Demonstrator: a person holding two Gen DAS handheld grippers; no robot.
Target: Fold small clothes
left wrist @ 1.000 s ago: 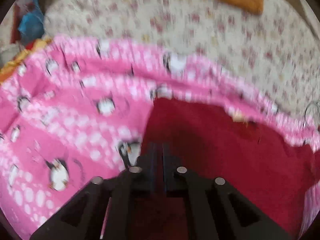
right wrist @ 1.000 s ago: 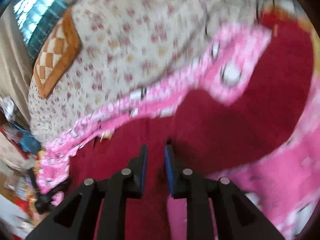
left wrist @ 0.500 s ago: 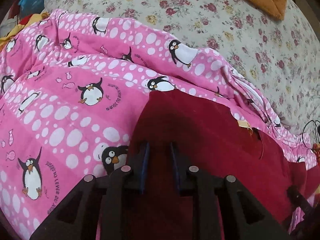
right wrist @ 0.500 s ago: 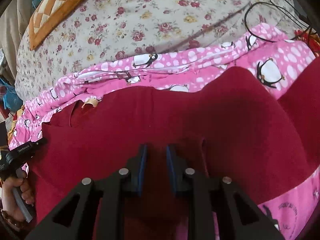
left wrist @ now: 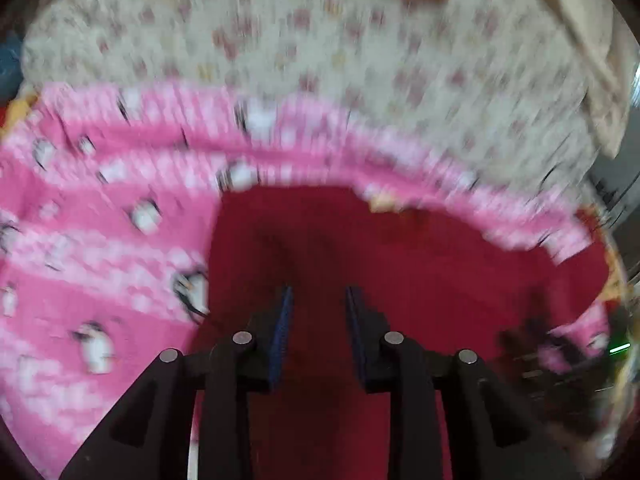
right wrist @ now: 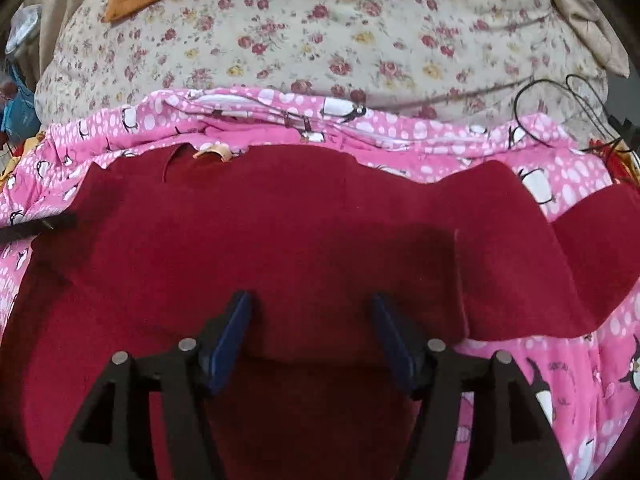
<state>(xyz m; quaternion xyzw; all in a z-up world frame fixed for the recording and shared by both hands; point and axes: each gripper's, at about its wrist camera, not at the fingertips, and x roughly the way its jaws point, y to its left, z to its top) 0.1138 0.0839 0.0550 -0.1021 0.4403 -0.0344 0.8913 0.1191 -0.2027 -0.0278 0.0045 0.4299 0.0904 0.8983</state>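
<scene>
opening since earlier, both grippers' fingers (right wrist: 236, 332) parted, red garment (right wrist: 304, 232) released

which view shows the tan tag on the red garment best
The right wrist view: it is sharp, and the tan tag sits clearly at the red garment's far edge. The left wrist view is motion-blurred, so the tag is only a pale smear.

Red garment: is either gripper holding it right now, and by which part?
Neither. The left gripper and right gripper both stand open over the red garment, with nothing between their pads.
</scene>
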